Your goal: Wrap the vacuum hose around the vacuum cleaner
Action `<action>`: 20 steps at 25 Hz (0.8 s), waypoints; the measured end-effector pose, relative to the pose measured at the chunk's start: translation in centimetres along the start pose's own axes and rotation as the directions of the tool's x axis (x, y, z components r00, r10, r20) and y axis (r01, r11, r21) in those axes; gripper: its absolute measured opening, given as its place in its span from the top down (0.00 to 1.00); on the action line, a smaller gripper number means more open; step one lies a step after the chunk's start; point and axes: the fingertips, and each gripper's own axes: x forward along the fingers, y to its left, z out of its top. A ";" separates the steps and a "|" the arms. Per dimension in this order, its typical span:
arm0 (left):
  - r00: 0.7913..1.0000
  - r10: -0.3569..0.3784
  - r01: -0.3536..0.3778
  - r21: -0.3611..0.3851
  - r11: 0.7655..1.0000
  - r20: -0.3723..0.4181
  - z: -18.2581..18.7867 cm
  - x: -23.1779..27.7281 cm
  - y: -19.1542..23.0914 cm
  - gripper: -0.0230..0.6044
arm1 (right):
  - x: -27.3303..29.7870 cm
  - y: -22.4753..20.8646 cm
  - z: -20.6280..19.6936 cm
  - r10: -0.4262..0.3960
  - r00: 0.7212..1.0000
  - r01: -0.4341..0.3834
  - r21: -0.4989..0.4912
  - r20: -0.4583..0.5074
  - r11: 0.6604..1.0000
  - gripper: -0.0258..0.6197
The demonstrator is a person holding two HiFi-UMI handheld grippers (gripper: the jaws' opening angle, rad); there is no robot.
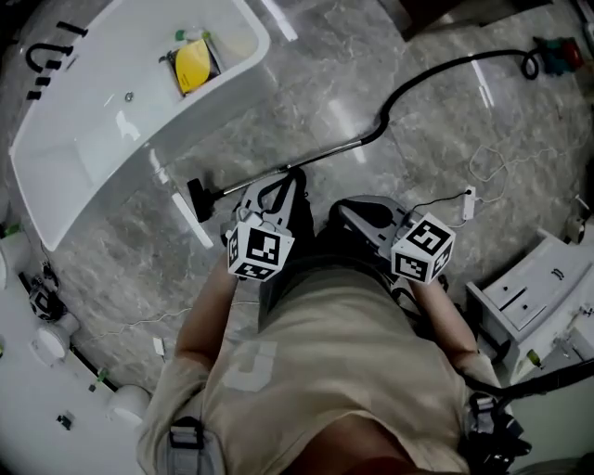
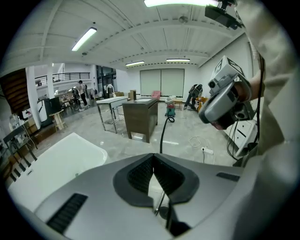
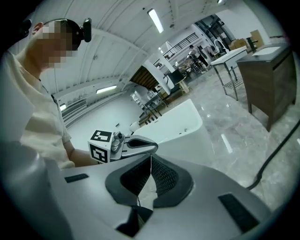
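Holding nothing, jaws together: left gripper, right gripper; vacuum cleaner cut off at edge

No words, numbers or brand names can be read anywhere. The left cube and the right cube carry only black-and-white square patterns, and the pale print on the person's shirt is too blurred to read.

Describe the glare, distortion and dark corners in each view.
Head view: dim, with black corners; bright streaks glare on the glossy floor and the white bathtub. Left gripper view: the fisheye bows the ceiling, and a lamp blows out at the top. Right gripper view: same bowing, scene tilted.
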 end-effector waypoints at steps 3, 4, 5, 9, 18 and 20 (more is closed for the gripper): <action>1.000 -0.022 0.022 -0.015 1.000 -0.008 -1.5 1.3 2.8 0.95 | 2.1 -0.8 0.4 -0.022 1.000 0.022 0.036 -0.004 0.999 0.96; 0.999 -0.027 0.027 -0.017 0.999 -0.016 -2.1 1.6 3.5 0.95 | 2.7 -1.0 0.4 -0.024 1.000 0.024 0.052 -0.007 0.998 0.96; 0.999 -0.032 0.032 -0.017 0.999 -0.024 -2.6 1.9 4.1 0.95 | 3.3 -1.2 0.3 -0.024 1.000 0.025 0.068 -0.012 0.997 0.96; 0.997 -0.055 0.054 -0.025 0.998 -0.048 -4.3 3.2 5.5 0.95 | 6.0 -1.6 0.0 0.014 0.999 -0.009 0.112 -0.039 0.994 0.96; 0.981 -0.112 0.107 -0.041 0.993 -0.156 -8.7 10.5 4.2 0.95 | 8.8 -8.1 -1.6 0.040 0.997 -0.034 0.089 -0.069 0.995 0.96; 0.971 -0.133 0.127 -0.043 0.991 -0.198 -10.9 12.4 3.4 0.95 | 9.1 -10.3 -2.8 0.047 0.997 -0.038 0.123 -0.066 0.992 0.96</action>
